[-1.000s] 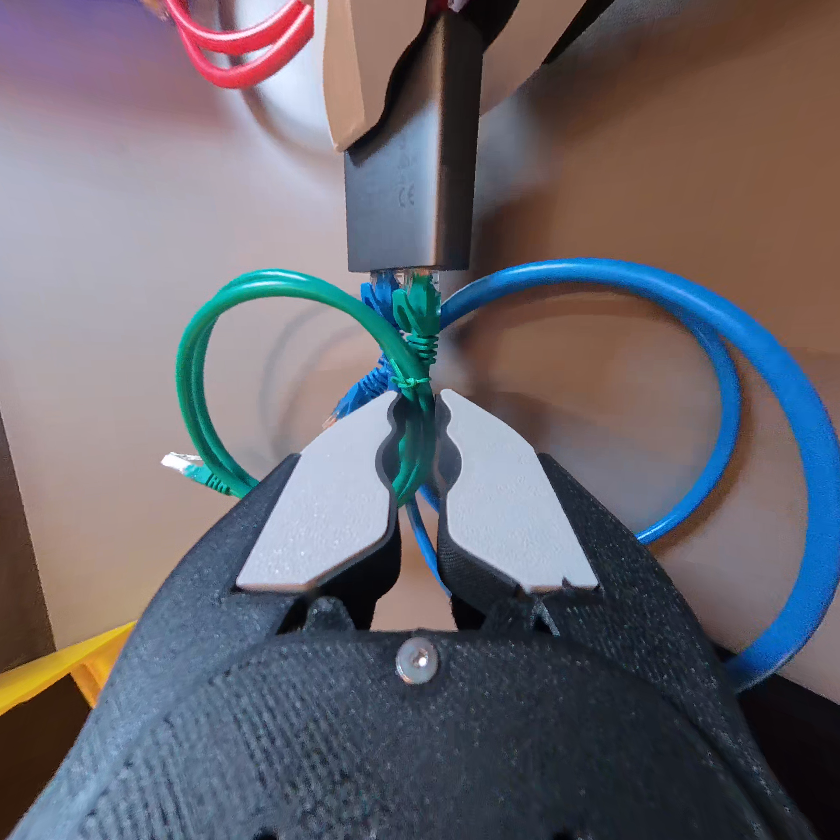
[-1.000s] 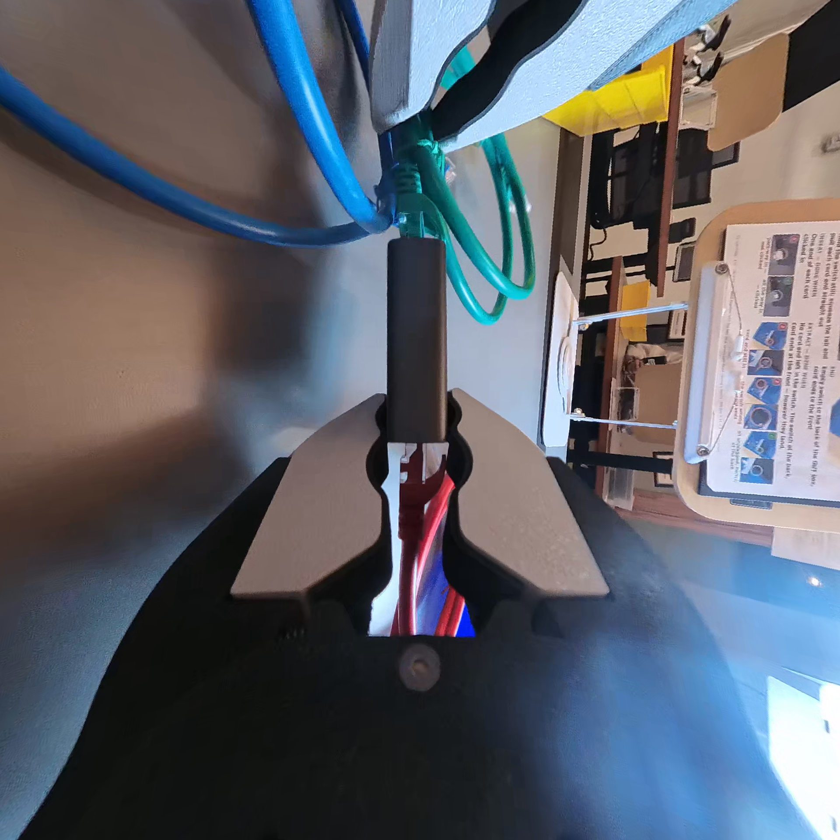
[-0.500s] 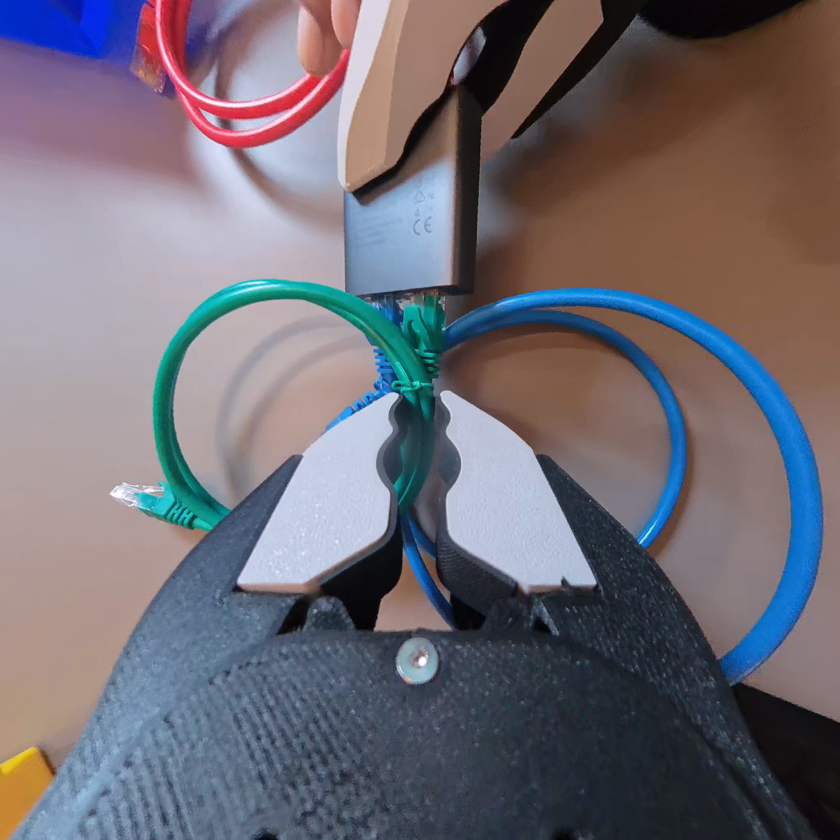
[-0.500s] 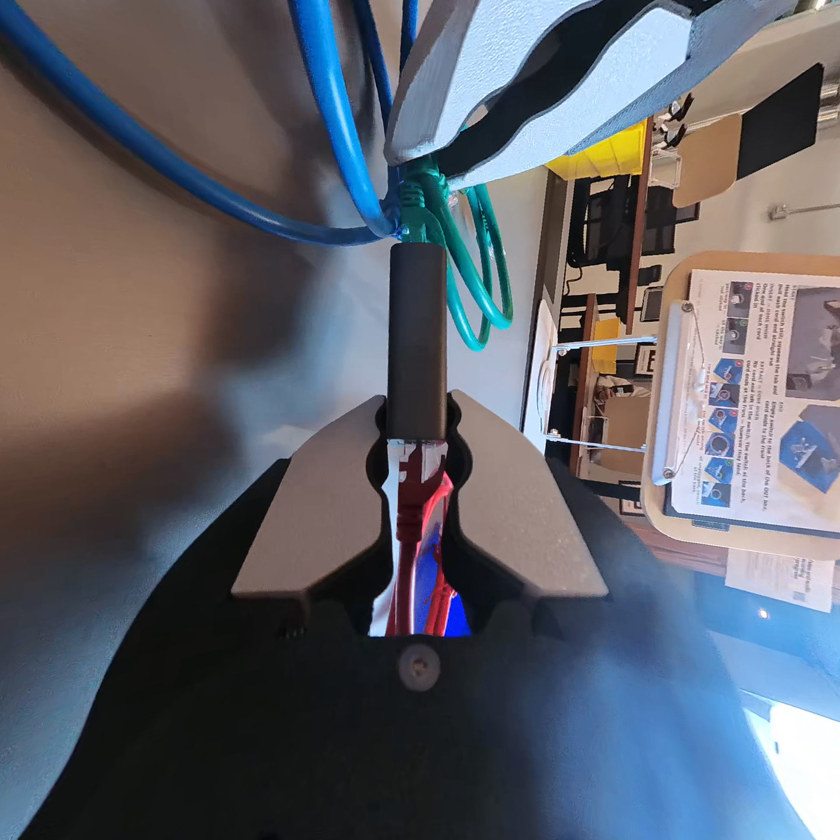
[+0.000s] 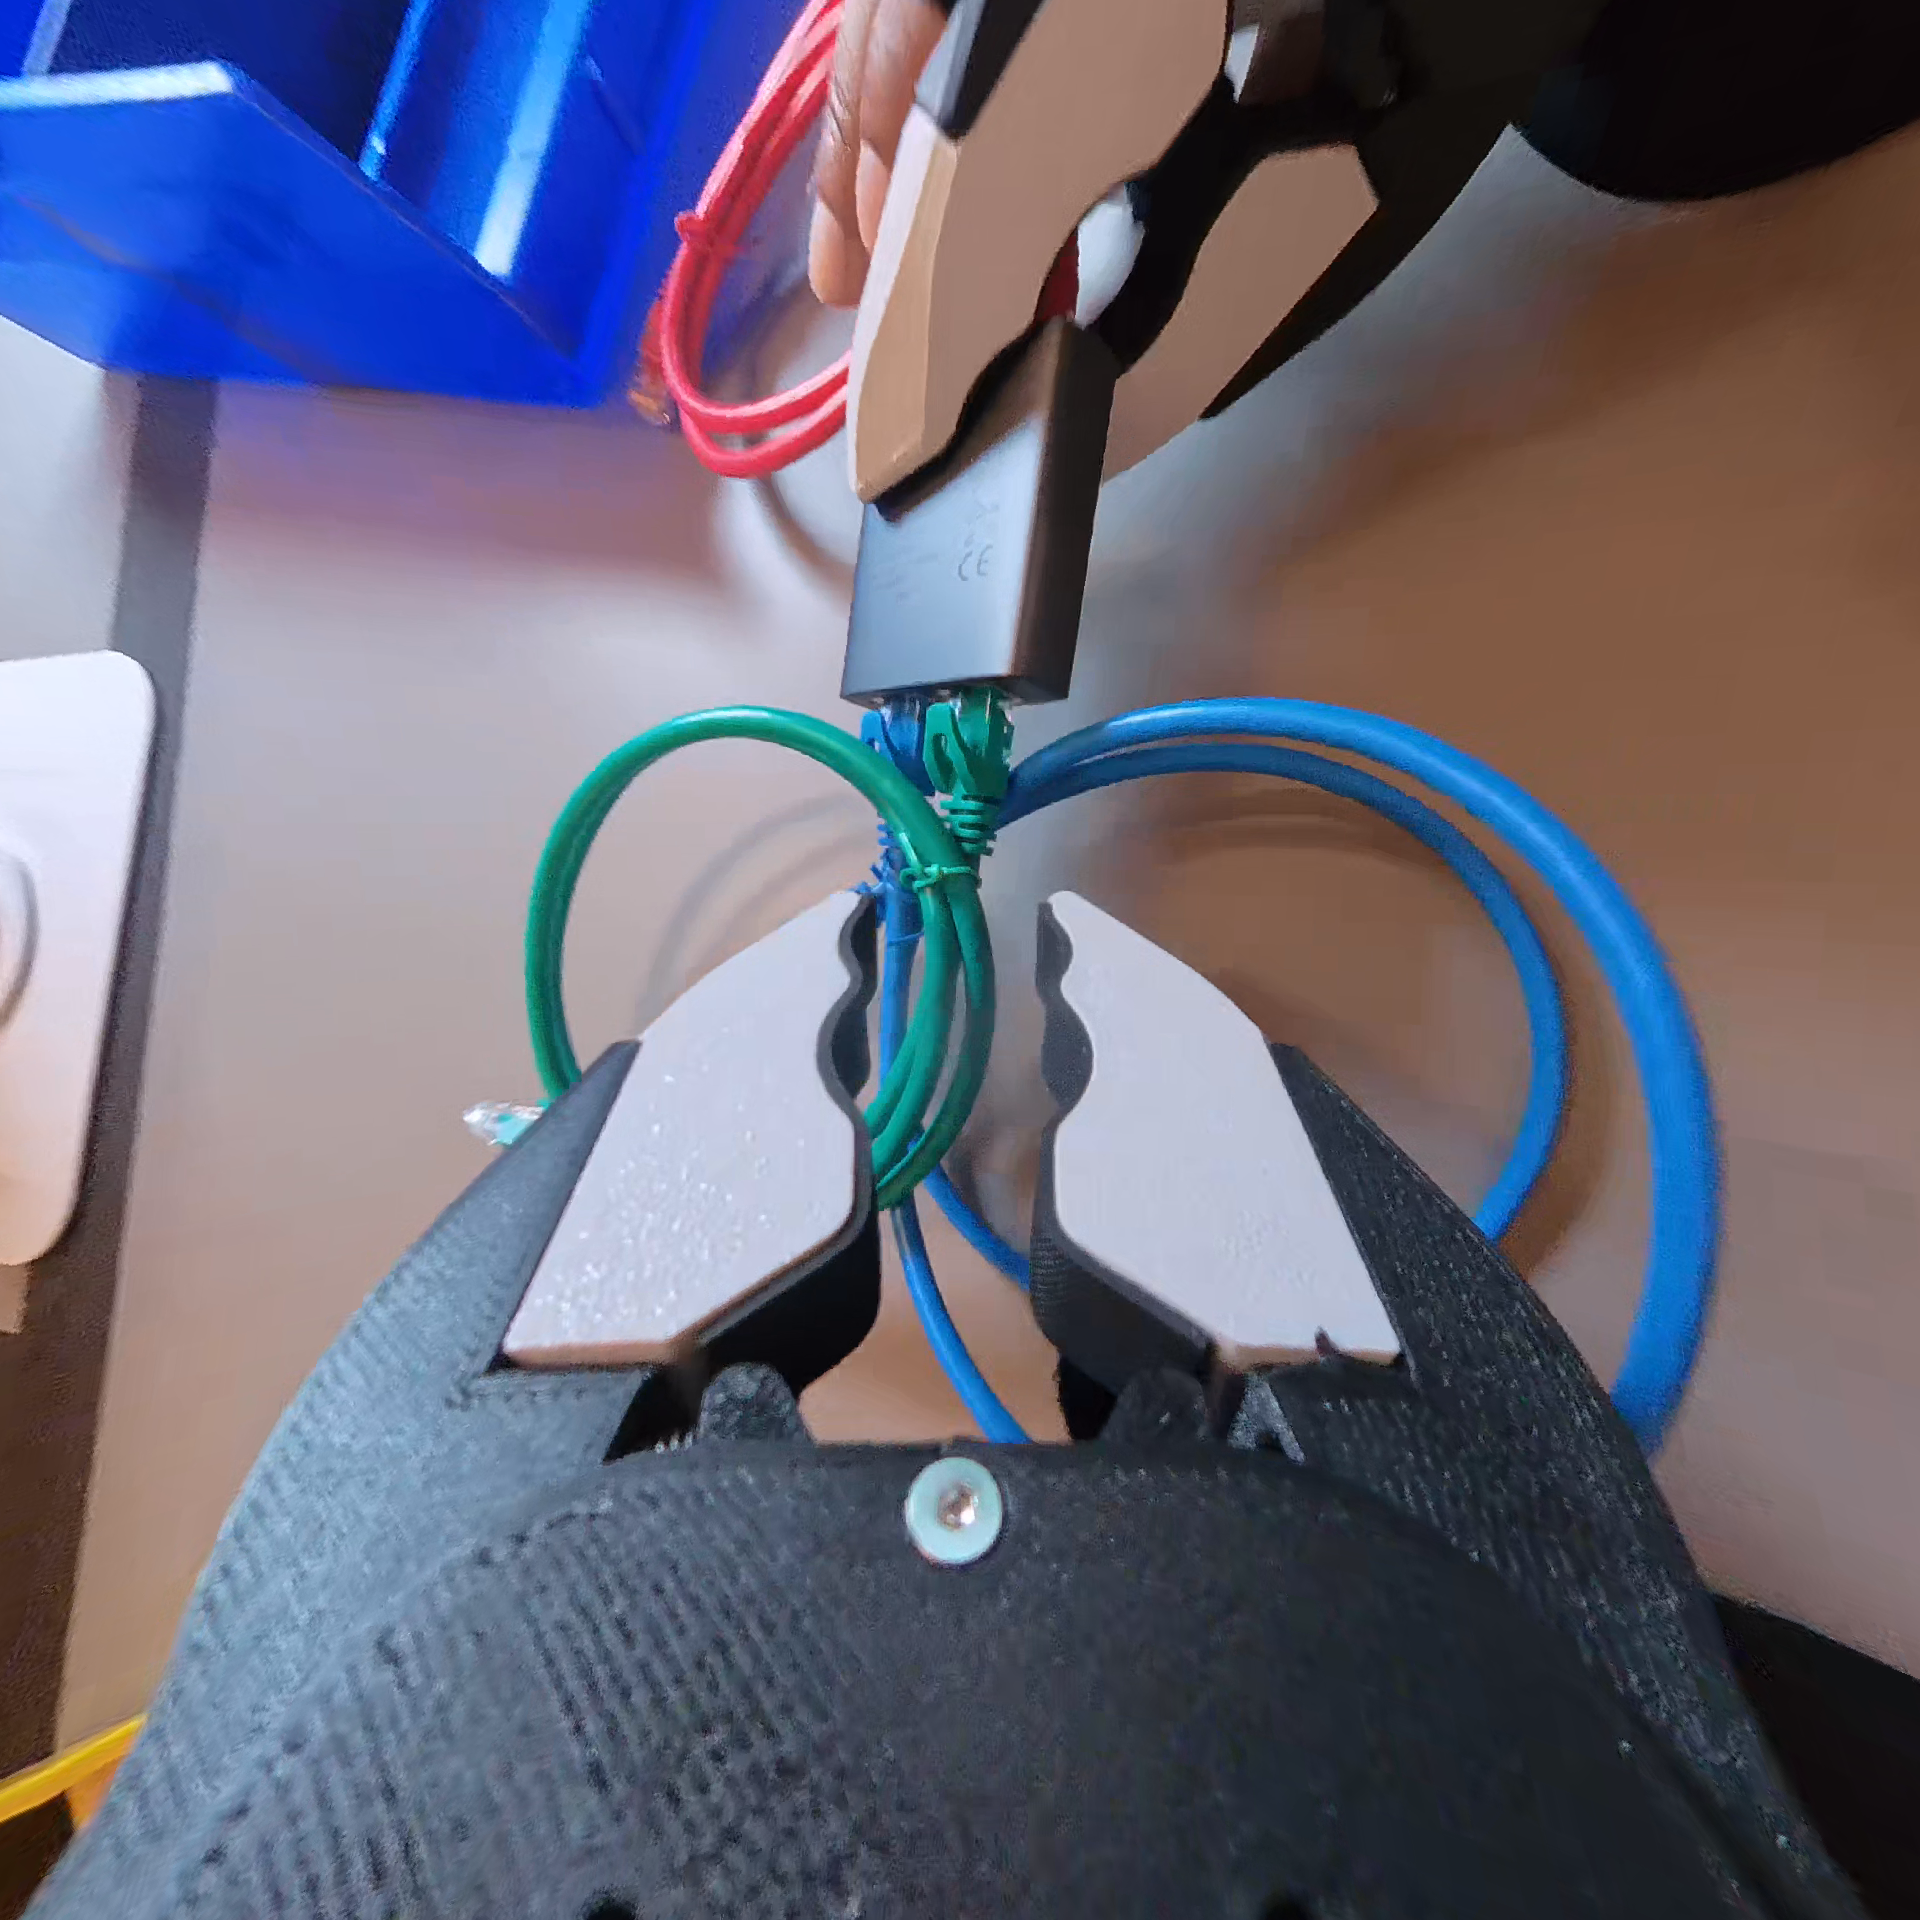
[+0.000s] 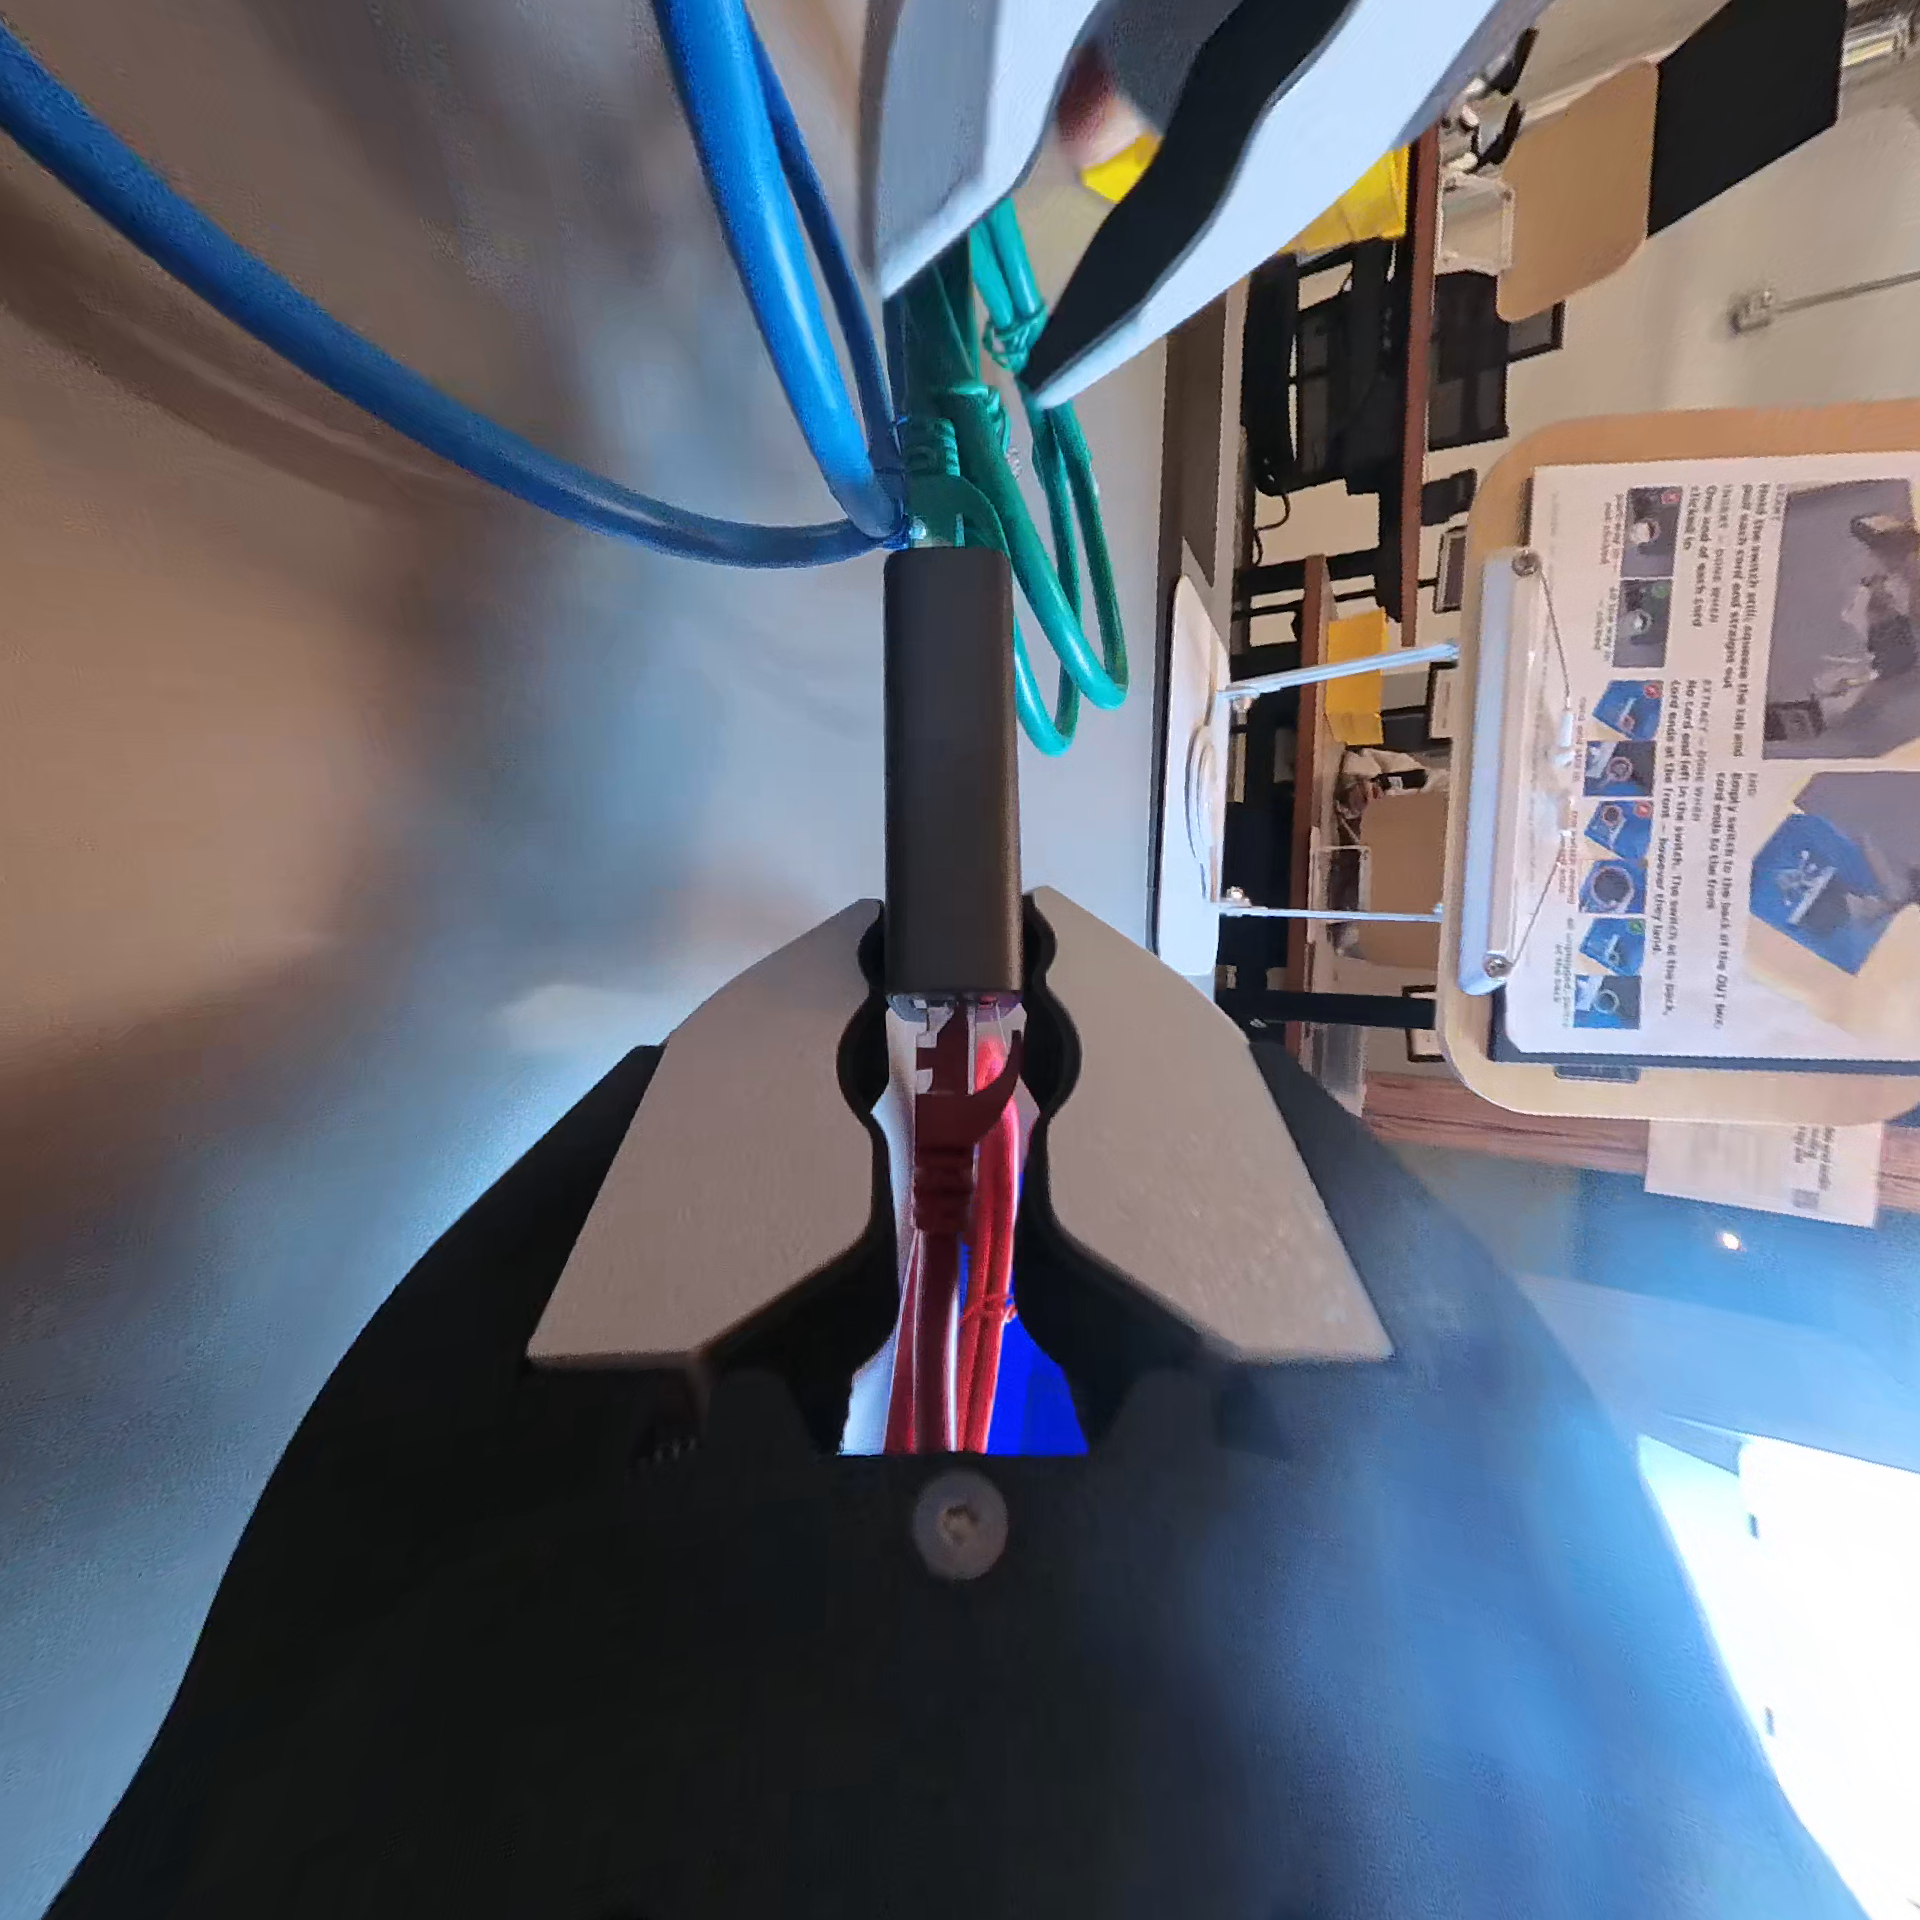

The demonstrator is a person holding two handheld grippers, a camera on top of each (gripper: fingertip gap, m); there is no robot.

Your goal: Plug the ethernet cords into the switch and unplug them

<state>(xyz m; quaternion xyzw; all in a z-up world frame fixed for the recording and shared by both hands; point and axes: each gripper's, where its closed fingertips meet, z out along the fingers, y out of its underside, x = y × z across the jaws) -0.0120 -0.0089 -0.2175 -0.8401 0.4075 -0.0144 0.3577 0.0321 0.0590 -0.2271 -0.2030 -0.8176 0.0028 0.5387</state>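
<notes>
While clamped on the slim matte-black switch, right gripper; left gripper fingers apart around looped green cord.

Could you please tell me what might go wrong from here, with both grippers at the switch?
1. The left gripper has open jaws around the coiled green ethernet cord; closing may also pinch the neighbouring blue ethernet cord.
2. The right gripper grips only the slim black switch's end, so tugging might twist it loose.

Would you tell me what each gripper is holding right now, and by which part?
The right gripper is shut on the black switch, clamping its end where the red cord is plugged in. The left gripper is open and holds nothing; the green cord merely passes between its fingers.
</notes>
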